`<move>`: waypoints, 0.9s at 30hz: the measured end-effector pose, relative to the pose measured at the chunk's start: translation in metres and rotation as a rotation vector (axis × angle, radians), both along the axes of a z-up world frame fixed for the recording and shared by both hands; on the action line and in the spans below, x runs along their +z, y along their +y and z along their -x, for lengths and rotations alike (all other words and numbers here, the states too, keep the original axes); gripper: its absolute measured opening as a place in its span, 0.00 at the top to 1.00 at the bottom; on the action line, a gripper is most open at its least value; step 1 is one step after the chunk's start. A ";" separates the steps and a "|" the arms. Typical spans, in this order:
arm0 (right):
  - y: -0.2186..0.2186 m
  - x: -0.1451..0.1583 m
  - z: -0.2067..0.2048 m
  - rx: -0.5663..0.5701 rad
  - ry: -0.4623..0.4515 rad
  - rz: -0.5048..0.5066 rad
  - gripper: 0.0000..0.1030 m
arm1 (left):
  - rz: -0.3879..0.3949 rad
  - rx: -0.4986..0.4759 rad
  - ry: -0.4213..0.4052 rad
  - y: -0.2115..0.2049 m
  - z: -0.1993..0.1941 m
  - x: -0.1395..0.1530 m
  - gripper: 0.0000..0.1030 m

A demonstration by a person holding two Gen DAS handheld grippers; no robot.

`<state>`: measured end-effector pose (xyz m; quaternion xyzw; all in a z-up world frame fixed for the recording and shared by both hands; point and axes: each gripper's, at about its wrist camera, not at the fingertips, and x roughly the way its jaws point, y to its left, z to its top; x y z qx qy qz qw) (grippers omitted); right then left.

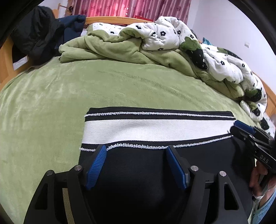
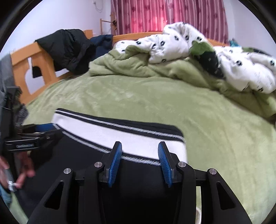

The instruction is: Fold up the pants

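Note:
Black pants lie flat on the green bed cover [image 1: 51, 96], their wide white band [image 1: 155, 129] with thin striped edges turned away from me. My left gripper [image 1: 136, 149] hovers over the black cloth just short of the band, jaws open, nothing pinched between the blue pads [image 1: 96, 163]. At the pants' right corner in this view is my right gripper [image 1: 241, 127]. In the right wrist view the right gripper [image 2: 139, 144] stands open over the band [image 2: 103, 132] near its right end, and the left gripper [image 2: 43, 128] shows at the pants' left edge.
A crumpled green and white flowered duvet [image 1: 172, 39] is heaped along the far and right side of the bed. A black jacket [image 2: 69, 48] hangs over the wooden bed frame [image 2: 22, 69] at the left. Pink curtains [image 2: 163, 15] hang behind. A person's hand [image 2: 24, 170] holds the left gripper.

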<state>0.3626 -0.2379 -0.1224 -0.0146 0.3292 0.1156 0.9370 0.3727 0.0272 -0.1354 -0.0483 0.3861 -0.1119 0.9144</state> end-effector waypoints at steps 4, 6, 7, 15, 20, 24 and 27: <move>0.005 -0.003 -0.002 -0.003 0.009 0.046 0.57 | -0.009 -0.013 -0.001 -0.002 0.001 0.000 0.26; 0.010 -0.004 -0.001 0.006 0.001 0.075 0.53 | 0.004 -0.020 0.003 -0.001 0.000 -0.001 0.23; 0.011 -0.004 0.000 0.008 -0.001 0.080 0.51 | 0.005 -0.024 0.004 0.000 0.000 -0.001 0.22; 0.005 -0.004 0.001 0.031 0.000 0.040 0.47 | -0.009 -0.037 0.008 -0.003 0.000 -0.002 0.17; 0.007 -0.004 0.001 0.026 0.006 0.060 0.47 | -0.023 -0.042 0.013 -0.006 0.000 -0.002 0.13; 0.008 -0.003 0.000 0.025 0.020 0.075 0.47 | -0.020 -0.041 0.012 -0.006 0.000 -0.002 0.12; 0.004 -0.001 -0.001 0.029 0.033 0.056 0.47 | -0.017 -0.038 0.009 -0.005 0.001 -0.002 0.12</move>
